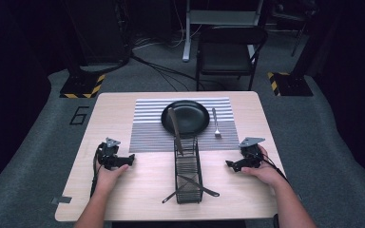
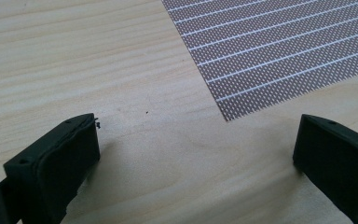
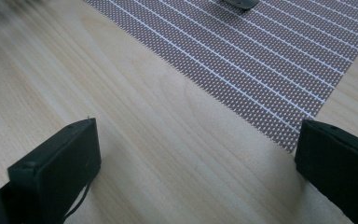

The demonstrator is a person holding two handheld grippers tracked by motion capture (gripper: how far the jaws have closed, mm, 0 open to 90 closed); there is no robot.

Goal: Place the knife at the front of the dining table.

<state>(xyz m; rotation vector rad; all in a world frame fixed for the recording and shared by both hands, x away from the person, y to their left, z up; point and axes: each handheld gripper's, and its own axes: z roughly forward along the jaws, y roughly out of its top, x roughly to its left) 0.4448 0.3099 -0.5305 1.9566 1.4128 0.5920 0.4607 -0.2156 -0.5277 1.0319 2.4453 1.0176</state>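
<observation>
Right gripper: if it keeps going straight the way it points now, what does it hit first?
Probably the wire rack. In the high view the right gripper points inward across the table toward the rack, with bare wood between. Its own view looks down at the striped placemat, so depth is uncertain.

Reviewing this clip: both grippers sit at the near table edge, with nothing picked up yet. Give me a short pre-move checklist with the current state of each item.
1. Left gripper open and empty: ok; in its own view the jaws stand wide apart over bare table.
2. Right gripper open and empty: ok; jaws apart, wood and placemat edge between them.
3. Black plate centred on the striped placemat: ok.
4. Fork lying flat on the placemat, right of the plate: ok.
5. Knife placed properly: not ok; it leans from the wire caddy over the plate's edge.
6. Utensils low in the caddy, type and graspability: cannot tell.
</observation>
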